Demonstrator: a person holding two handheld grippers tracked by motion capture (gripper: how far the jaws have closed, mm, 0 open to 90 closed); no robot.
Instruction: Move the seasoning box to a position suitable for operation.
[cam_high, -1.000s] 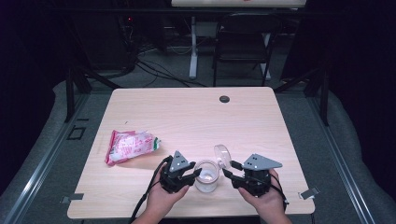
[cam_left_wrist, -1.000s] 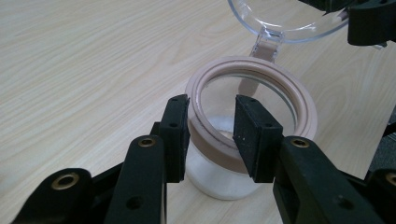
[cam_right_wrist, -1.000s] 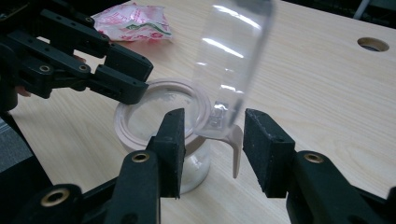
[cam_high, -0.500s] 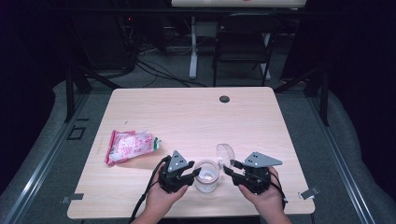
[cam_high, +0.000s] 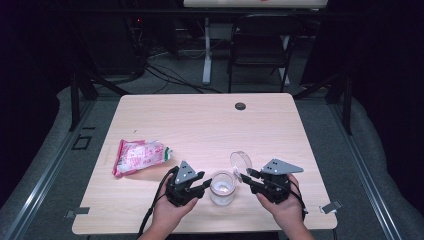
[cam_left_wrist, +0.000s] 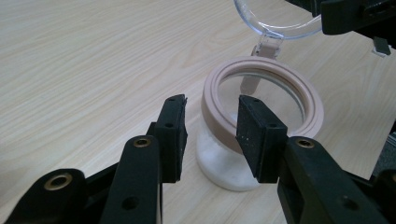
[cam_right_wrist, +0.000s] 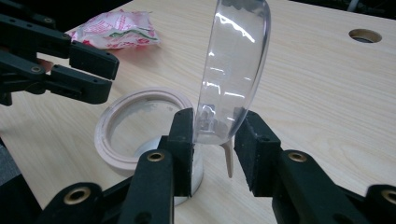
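Observation:
A clear jar (cam_high: 222, 187) with a beige rim (cam_left_wrist: 285, 77) stands near the table's front edge, with white powder at its bottom. Its hinged clear lid (cam_high: 241, 161) stands upright. My right gripper (cam_high: 247, 179) comes in from the jar's right. Its jaws have just been closing, and the lower part of the lid (cam_right_wrist: 233, 60) sits between them with both pads against it. My left gripper (cam_high: 204, 185) is at the jar's left side. In the left gripper view its fingers (cam_left_wrist: 173, 135) stand apart in front of the rim and do not press it.
A pink and white snack packet (cam_high: 137, 156) lies to the left of the hands on the wooden table (cam_high: 200, 125). A round cable hole (cam_high: 240, 106) is near the far edge. A dark chair (cam_high: 260, 50) and cables lie beyond the table.
The right gripper's jaws have drawn in around the lid. Both hands, the jar and the lid keep their places.

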